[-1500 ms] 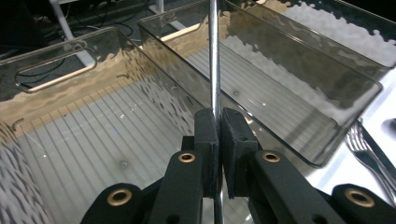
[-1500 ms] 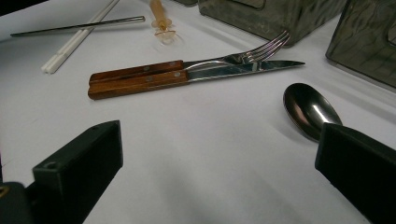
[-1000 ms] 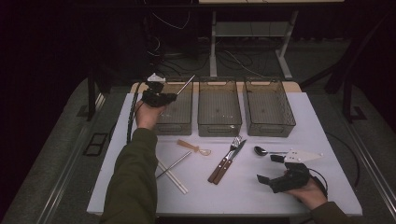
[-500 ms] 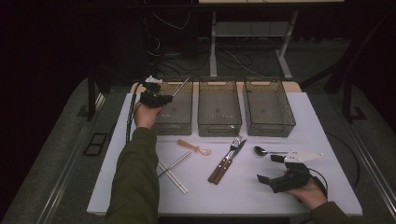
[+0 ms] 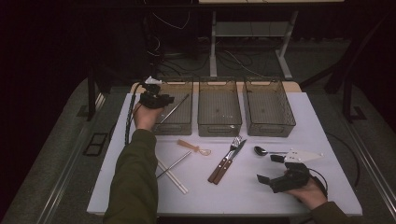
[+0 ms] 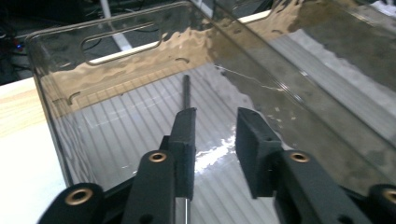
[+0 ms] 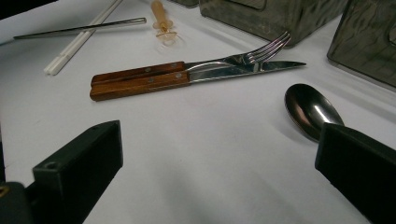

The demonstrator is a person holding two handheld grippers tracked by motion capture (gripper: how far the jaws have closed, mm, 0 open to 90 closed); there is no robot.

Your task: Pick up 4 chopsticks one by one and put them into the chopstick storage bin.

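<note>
Sorting cutlery into bins looks to be the work in hand, and it seems to be only just begun. On a white table (image 5: 140, 196) stand three clear plastic bins in a row at the far edge: the left bin (image 5: 183, 122), the middle bin (image 5: 219, 122) and the right bin (image 5: 270, 125). The person's left gripper (image 5: 161, 99) hovers over the left bin, and its jaws have just been opening; in the left gripper view they stand parted, with a thin metal rod (image 6: 186, 93), probably a metal chopstick, running along the inner face of one jaw, its far end down on the ribbed bin floor. Whether that jaw touches it I cannot tell, but nothing pinches it, so it looks freshly let go. The other two bins appear empty. Left to sort on the table, I judge: a wood-handled knife (image 5: 227, 163) and fork (image 5: 229, 154) lying side by side, white chopsticks (image 5: 173, 177), a second metal rod (image 5: 175, 164), a spoon (image 5: 261, 150), and a small amber piece (image 5: 191, 147). The right gripper (image 5: 272, 169) rests near the front edge, jaws spread wide and empty, facing the spoon.
</note>
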